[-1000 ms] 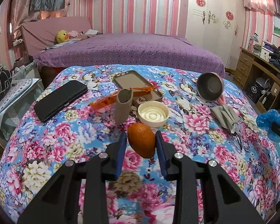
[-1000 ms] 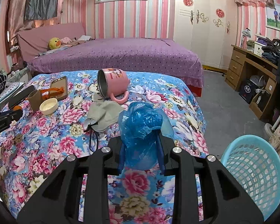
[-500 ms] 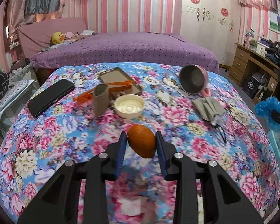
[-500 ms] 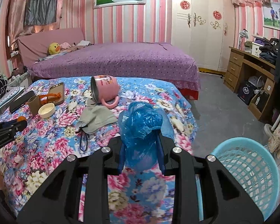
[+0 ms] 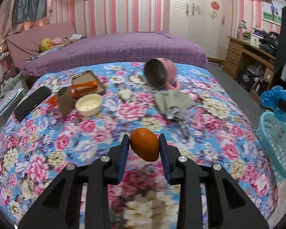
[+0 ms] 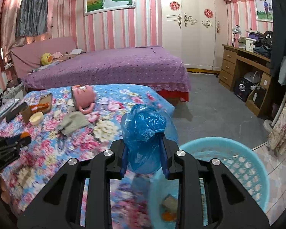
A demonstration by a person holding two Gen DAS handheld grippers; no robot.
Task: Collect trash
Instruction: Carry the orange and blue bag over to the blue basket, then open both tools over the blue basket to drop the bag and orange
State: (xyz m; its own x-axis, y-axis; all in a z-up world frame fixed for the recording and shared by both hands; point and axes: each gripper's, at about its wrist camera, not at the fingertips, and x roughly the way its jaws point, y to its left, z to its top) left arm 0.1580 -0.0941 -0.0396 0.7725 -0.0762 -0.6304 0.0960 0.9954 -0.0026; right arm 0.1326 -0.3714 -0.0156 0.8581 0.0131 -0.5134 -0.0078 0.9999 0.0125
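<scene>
Fingers of the left gripper (image 5: 144, 148): closed part-way on an orange peel (image 5: 145, 146), blue pads pressed against both its sides, held clear above the flowered cloth of the table (image 5: 47, 148). Fingers of the right gripper (image 6: 144, 153): closed part-way on a crumpled blue plastic bag (image 6: 144, 131), which bulges up and out above the pads, held over the table's corner just beside the rim of a light-blue basket (image 6: 244, 171). Basket: standing on the floor against the table's right edge, with a few scraps, one of them orange, lying at the bottom. On the table, beyond the orange peel: a grey folded cloth (image 5: 171, 101); behind it a pink mug (image 5: 161, 74) tipped on its side, mouth toward the left camera. Further left: a cream-coloured lid (image 5: 88, 105) lying open side up, a cardboard tube (image 5: 65, 101) upright just beside it, an orange wrapper (image 5: 80, 88) lying across a phone case (image 5: 88, 83), and a black phone (image 5: 33, 102) near the table's left edge. Behind the table: a bed with a purple dotted cover (image 6: 108, 66).
</scene>
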